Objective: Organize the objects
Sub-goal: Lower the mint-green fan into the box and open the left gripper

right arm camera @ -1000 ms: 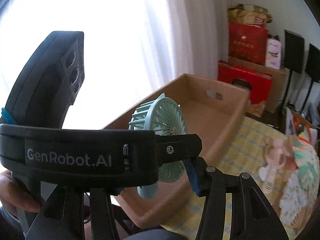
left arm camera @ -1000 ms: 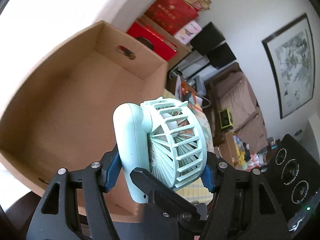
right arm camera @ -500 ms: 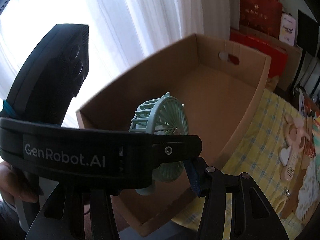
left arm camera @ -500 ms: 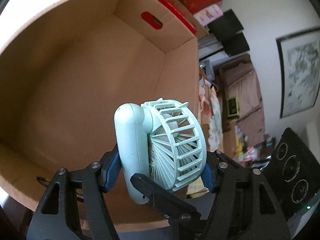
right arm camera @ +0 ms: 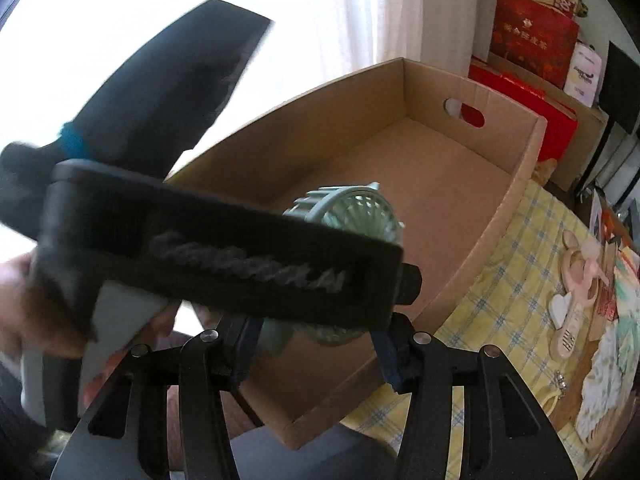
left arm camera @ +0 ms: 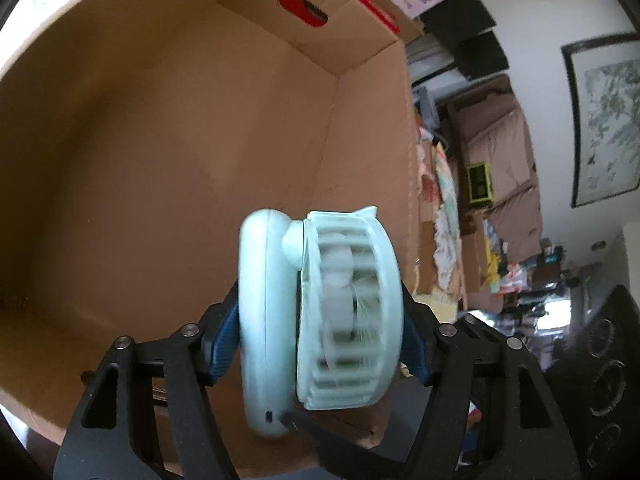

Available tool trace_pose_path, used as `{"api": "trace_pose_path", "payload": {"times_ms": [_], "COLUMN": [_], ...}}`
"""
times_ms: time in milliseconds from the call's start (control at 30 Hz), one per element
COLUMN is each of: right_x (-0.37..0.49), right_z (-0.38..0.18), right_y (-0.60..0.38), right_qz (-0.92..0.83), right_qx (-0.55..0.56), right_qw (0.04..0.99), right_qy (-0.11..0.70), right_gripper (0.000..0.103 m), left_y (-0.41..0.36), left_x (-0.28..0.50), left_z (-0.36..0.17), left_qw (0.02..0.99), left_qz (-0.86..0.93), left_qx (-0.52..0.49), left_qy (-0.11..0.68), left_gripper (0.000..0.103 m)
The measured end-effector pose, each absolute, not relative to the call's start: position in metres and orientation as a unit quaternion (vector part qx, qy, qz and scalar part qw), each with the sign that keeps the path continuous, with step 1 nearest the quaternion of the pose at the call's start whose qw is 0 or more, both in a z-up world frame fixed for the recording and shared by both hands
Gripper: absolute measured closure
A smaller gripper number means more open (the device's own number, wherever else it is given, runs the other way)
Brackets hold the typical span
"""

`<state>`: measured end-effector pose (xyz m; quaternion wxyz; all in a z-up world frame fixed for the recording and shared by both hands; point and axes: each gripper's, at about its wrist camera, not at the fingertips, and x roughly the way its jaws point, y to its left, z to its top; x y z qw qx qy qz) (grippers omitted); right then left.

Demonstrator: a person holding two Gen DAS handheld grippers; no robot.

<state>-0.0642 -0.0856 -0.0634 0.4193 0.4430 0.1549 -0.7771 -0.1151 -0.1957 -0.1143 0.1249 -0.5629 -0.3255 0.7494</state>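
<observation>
lettering on the left gripper (right arm camera: 224, 272) is too blurred to read.

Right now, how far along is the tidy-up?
Done: nothing visible in the cardboard box yet. In hand: the left gripper clamps the mint fan over the box; the right gripper is open. Left: release it, then fetch the pink fan on the checked cloth.

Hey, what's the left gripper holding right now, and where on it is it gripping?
The left gripper holds the mint-green handheld fan, one pad on the folded handle's back, the other on the fan cage's face. The right gripper holds nothing.
</observation>
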Motion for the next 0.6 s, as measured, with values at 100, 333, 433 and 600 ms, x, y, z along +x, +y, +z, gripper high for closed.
{"api": "trace_pose_path", "payload": {"times_ms": [100,333,433,600], "right_x": [-0.063,-0.049,-0.044,-0.045], "right_z": [-0.062,-0.057,-0.048,-0.03], "right_y": [-0.082,-0.075,-0.068,-0.041], "right_qz": [-0.769,-0.757,-0.758,-0.773], "right_qx": [0.449,0.453,0.449,0.442], "right_qw": [0.432,0.445,0.448,0.433], "right_qy": [0.146,0.153,0.155,0.139], "right_gripper": [0.05,0.046,0.042,0.033], "left_y": [-0.19,-0.173,-0.172,-0.172], "left_x": [-0.116,-0.117,-0.118,-0.118], "left_z": [-0.115,-0.118,-0.122,-0.124], "left_qw": [0.127,0.122,0.12,0.116], "left_qz": [0.75,0.752,0.745,0.742], "left_qx": [-0.577,-0.602,-0.614,-0.62], "left_qy": [-0.298,-0.24,-0.233,-0.229], "left_gripper": [0.043,0.045,0.045,0.047]}}
